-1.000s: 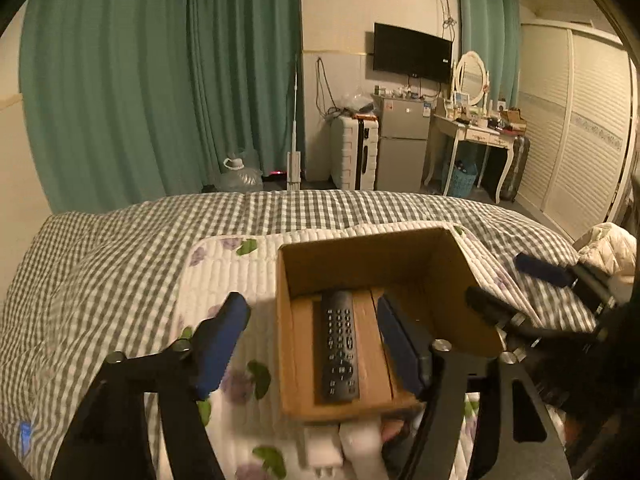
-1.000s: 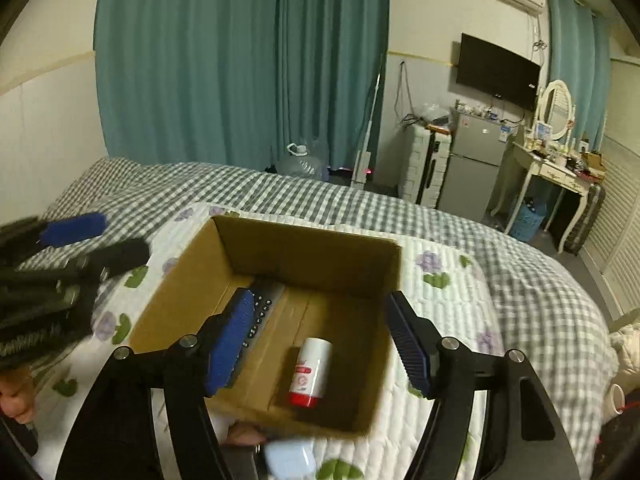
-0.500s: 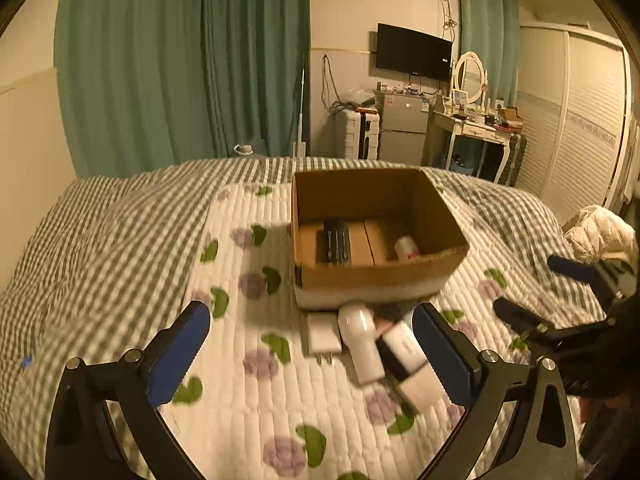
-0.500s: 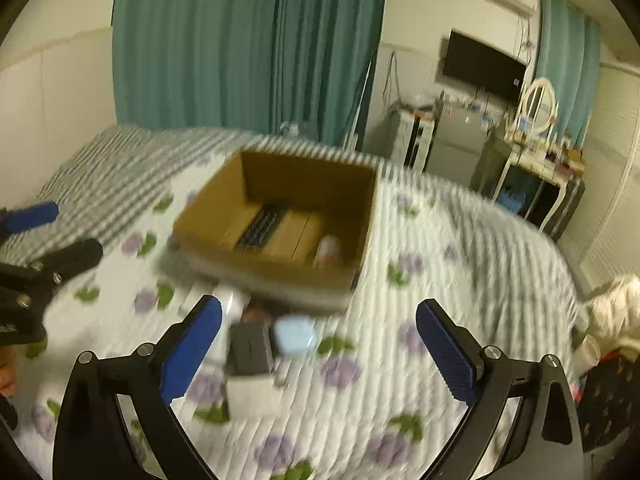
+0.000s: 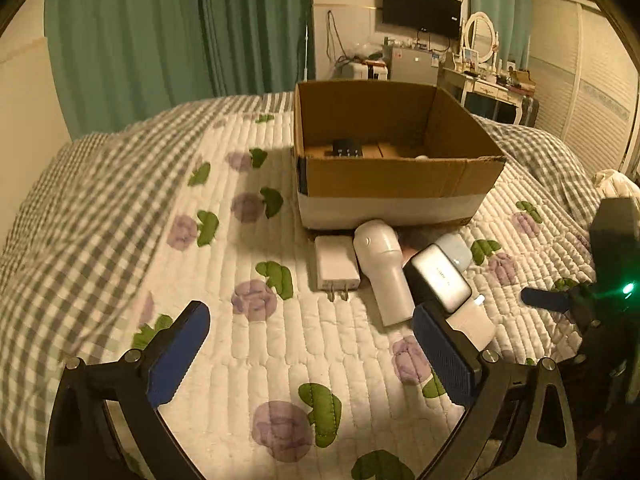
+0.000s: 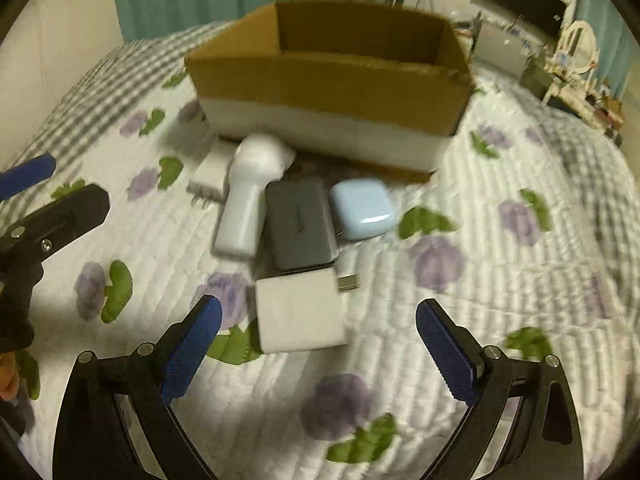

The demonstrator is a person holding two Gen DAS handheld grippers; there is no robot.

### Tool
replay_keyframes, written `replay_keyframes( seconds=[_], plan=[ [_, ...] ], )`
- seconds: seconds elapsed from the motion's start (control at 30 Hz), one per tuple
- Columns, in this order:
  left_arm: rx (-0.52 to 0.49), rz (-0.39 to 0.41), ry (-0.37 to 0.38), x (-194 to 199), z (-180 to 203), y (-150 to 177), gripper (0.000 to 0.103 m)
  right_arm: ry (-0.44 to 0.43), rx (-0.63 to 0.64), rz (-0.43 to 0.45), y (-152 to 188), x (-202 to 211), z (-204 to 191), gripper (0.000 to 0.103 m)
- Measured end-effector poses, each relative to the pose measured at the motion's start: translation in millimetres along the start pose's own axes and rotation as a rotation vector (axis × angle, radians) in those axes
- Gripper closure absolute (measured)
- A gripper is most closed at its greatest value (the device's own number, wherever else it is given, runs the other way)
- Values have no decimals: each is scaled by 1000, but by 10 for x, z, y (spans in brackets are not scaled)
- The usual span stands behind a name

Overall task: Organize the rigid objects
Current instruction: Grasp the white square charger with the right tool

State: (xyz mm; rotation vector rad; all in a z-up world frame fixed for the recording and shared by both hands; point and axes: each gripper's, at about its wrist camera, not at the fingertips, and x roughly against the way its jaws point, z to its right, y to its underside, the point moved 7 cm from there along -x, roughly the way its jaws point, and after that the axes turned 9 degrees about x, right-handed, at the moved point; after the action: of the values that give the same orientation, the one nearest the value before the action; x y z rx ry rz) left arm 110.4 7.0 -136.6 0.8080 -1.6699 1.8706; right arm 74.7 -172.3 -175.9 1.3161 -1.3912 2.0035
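Note:
A cardboard box (image 5: 392, 184) (image 6: 328, 92) stands on the bed with a black remote (image 5: 347, 148) inside. In front of it lie a white plug charger (image 5: 335, 262) (image 6: 208, 176), a white handheld device (image 5: 386, 268) (image 6: 248, 192), a grey power bank (image 5: 440, 280) (image 6: 300, 224), a light blue case (image 6: 362, 208) and a white square adapter (image 6: 298, 312). My left gripper (image 5: 308, 356) is open and empty, low over the quilt near these items. My right gripper (image 6: 318, 348) is open and empty, just in front of the white adapter.
The bed has a white floral quilt (image 5: 248, 320) over a grey checked cover (image 5: 80, 200). Green curtains (image 5: 180, 32), a TV, a small fridge and a dressing table stand behind. The left gripper also shows at the left edge of the right wrist view (image 6: 36, 216).
Both grippers have pulled back from over the box and come down low toward the items in front of it. Both have opened wider.

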Motion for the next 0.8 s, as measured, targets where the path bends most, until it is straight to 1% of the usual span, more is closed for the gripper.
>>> replay_keyframes(
  seconds=[0.07, 0.1, 0.13, 0.2, 0.23, 0.27, 0.33, 0.4, 0.5, 0.57, 0.63, 0.67, 0.73, 0.8],
  plan=[
    [5, -12, 2, -57, 1, 14, 0, -20, 16, -39, 10, -149, -58, 6],
    [7, -16, 1, -76, -1, 14, 0, -30, 18, -58, 23, -231, -80, 14],
    [10, -20, 1, -93, -2, 19, 0, -38, 17, -83, 40, -306, -87, 25],
    [16, -22, 6, -103, 6, 10, 0, -47, 6, -119, 80, -406, -80, 35],
    [17, -22, 11, -104, 10, 3, 0, -47, 1, -116, 87, -408, -72, 44],
    [17, -21, 14, -108, 13, -5, 0, -51, -6, -105, 85, -378, -58, 50],
    [14, -21, 14, -108, 31, -22, 0, -62, -19, -89, 101, -319, -32, 50],
    [0, -20, 15, -118, 73, -51, 0, -47, -28, -68, 115, -226, 20, 50],
    [-24, -22, 19, -172, 164, -105, 0, -51, -61, -9, 60, -2, 184, 50],
    [-23, -24, 21, -248, 221, -134, 0, -29, -64, 16, -17, 113, 294, 50],
    [-15, -48, 24, -372, 279, -126, 0, 14, -60, 41, -107, 218, 452, 50],
    [-12, -68, 25, -461, 314, -109, 2, 22, -62, 47, -128, 238, 511, 50],
    [-12, -86, 7, -642, 365, -89, 9, 28, -72, 54, -170, 287, 666, 50],
    [-24, -96, -4, -788, 408, -77, 20, 22, -85, 59, -219, 290, 761, 50]
  ],
)
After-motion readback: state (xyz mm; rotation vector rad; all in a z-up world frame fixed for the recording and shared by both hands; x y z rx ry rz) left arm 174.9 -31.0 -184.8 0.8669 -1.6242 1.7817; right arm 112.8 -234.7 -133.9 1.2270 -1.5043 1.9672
